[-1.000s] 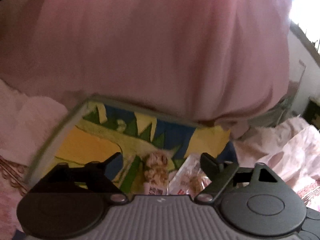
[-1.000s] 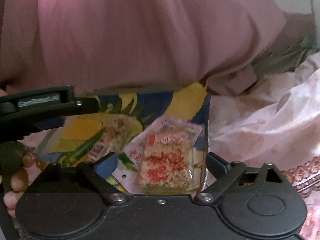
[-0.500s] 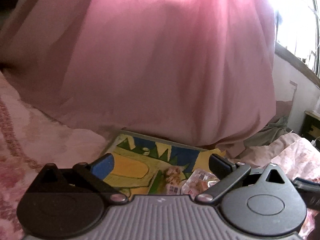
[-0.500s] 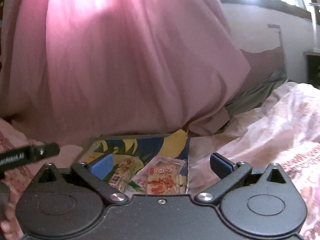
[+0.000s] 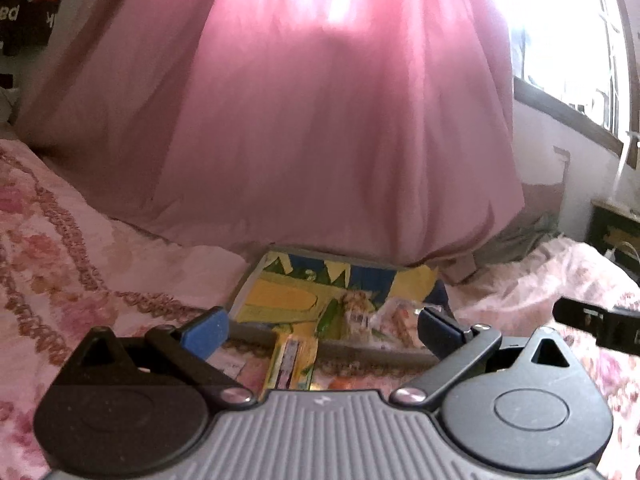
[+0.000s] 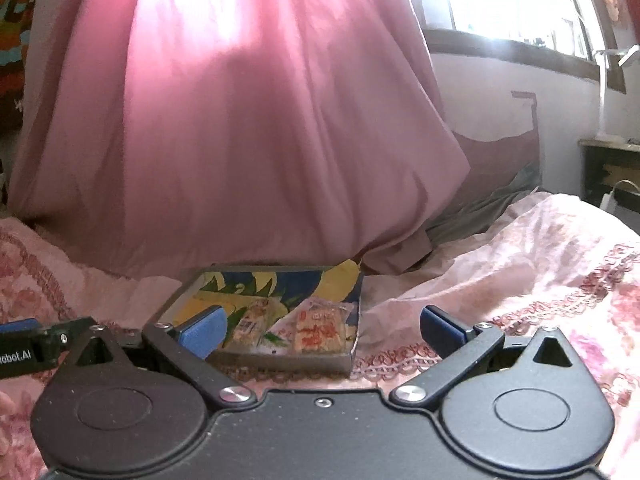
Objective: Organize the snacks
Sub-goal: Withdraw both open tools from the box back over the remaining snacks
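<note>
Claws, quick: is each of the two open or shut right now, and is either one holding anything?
Left claw: open wide, holding nothing.
Right claw: open wide, holding nothing.

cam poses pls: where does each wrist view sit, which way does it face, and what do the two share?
Left wrist: on the left gripper, low over the bedspread, facing the tray and pink curtain; own open fingers show, and part of the right gripper at the right edge.
Right wrist: on the right gripper, same heading, set to the right; own open fingers show, the left gripper at the left edge.
Shared: tray, snack packets, curtain, window, bedspread.
</note>
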A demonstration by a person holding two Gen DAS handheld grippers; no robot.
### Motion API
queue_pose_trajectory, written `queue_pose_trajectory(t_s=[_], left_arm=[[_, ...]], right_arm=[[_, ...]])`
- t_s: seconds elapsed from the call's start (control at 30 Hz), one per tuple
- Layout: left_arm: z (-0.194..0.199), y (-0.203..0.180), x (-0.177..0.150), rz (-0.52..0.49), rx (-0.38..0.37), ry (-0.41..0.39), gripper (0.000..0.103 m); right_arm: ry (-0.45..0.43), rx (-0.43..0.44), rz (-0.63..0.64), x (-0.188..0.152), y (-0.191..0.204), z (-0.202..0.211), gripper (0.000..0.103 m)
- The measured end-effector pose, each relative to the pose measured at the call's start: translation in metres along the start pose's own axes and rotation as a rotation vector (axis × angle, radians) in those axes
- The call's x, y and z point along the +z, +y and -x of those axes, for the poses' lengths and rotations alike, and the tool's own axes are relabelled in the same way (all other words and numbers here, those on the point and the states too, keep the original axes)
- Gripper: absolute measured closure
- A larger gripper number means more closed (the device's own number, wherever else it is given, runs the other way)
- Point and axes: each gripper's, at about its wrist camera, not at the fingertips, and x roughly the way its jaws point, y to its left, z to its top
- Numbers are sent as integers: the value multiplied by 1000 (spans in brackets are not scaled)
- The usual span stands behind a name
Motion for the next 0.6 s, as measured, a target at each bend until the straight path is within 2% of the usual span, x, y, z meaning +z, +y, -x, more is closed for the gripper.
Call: queue_pose_trajectory(t_s=[0.1,0.27,0.6], left_arm=[[19,2,-12,-12,11,12,0],[40,11,-30,7,30,93,0],[67,29,-63,15,92,129,0]], right_arm=[[15,-4,0,-11,7,18,1],[67,-3,14,-30,18,34,0],[150,-20,44,-55,33,51,1]])
